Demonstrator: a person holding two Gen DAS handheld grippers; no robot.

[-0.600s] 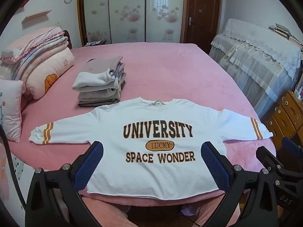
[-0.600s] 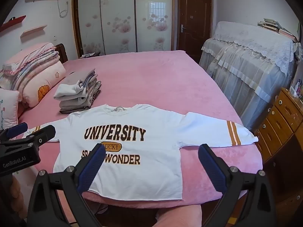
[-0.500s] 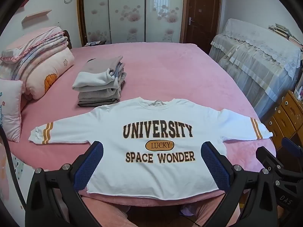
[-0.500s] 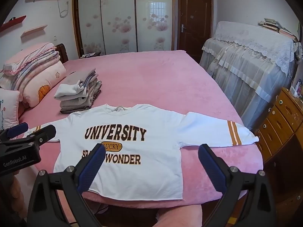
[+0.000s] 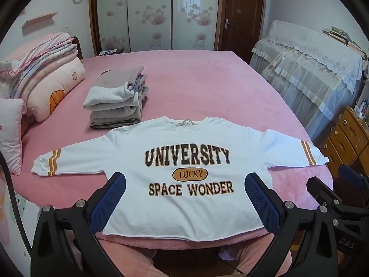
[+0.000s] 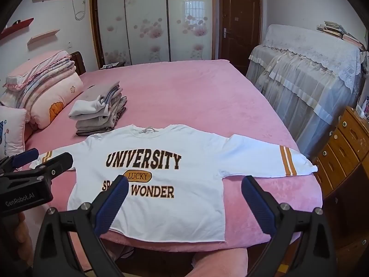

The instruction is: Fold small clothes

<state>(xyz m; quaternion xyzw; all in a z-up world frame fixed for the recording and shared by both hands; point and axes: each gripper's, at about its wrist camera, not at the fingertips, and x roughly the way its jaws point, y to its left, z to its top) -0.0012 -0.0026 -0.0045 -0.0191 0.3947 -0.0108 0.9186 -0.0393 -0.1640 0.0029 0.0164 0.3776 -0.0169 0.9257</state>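
Observation:
A white sweatshirt (image 5: 184,143) printed "UNIVERSITY LUCKY SPACE WONDER" lies flat, front up, sleeves spread, at the near edge of the pink bed (image 5: 207,87); it also shows in the right wrist view (image 6: 161,143). My left gripper (image 5: 185,196) is open and empty, held above the shirt's hem. My right gripper (image 6: 184,198) is open and empty, above the hem's right part. The left gripper also shows at the left of the right wrist view (image 6: 34,164).
A stack of folded grey and white clothes (image 5: 117,99) sits behind the shirt's left shoulder. Folded quilts and pillows (image 5: 39,80) line the left side. A lace-covered cabinet (image 5: 311,69) and wooden drawers (image 5: 346,143) stand at the right.

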